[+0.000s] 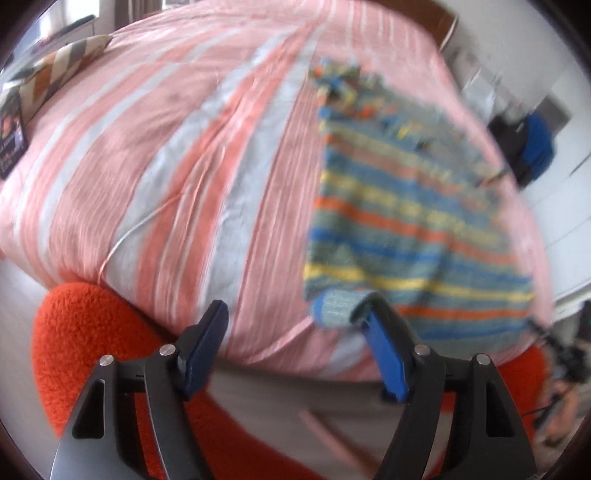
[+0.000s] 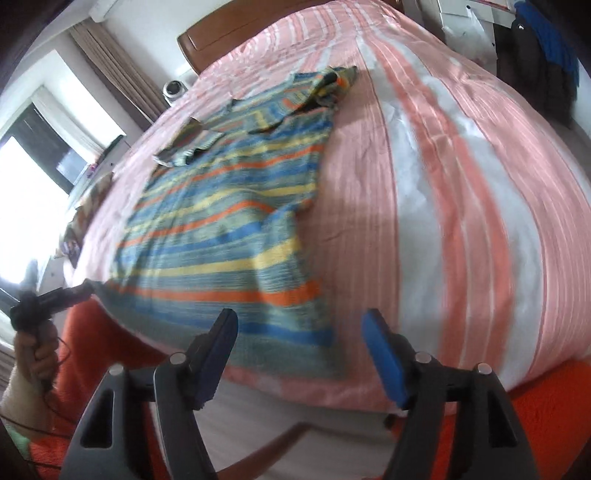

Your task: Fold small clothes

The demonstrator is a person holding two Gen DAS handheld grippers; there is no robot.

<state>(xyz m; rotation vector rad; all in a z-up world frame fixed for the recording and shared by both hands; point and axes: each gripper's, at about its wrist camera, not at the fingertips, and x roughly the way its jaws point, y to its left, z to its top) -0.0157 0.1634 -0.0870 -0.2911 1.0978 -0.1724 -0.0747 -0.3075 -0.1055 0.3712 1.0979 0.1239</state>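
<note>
A striped knit sweater [image 2: 229, 229] in blue, yellow and orange lies flat on the pink striped bed [image 2: 424, 184], hem toward me. It also shows at the right of the left wrist view [image 1: 406, 206]. My left gripper [image 1: 295, 321] is open at the bed's near edge; its right finger touches the sweater's near left hem corner [image 1: 334, 308]. My right gripper [image 2: 301, 325] is open and empty, just past the hem's right corner. The left gripper also shows in the right wrist view [image 2: 55, 295] at the hem's left corner.
An orange fleece blanket [image 1: 92, 332] hangs below the bed's near edge. A patterned pillow [image 1: 55, 74] lies at the far left. A wooden headboard [image 2: 229, 33] stands at the far end. A dark and blue bag [image 1: 524, 144] sits beside the bed.
</note>
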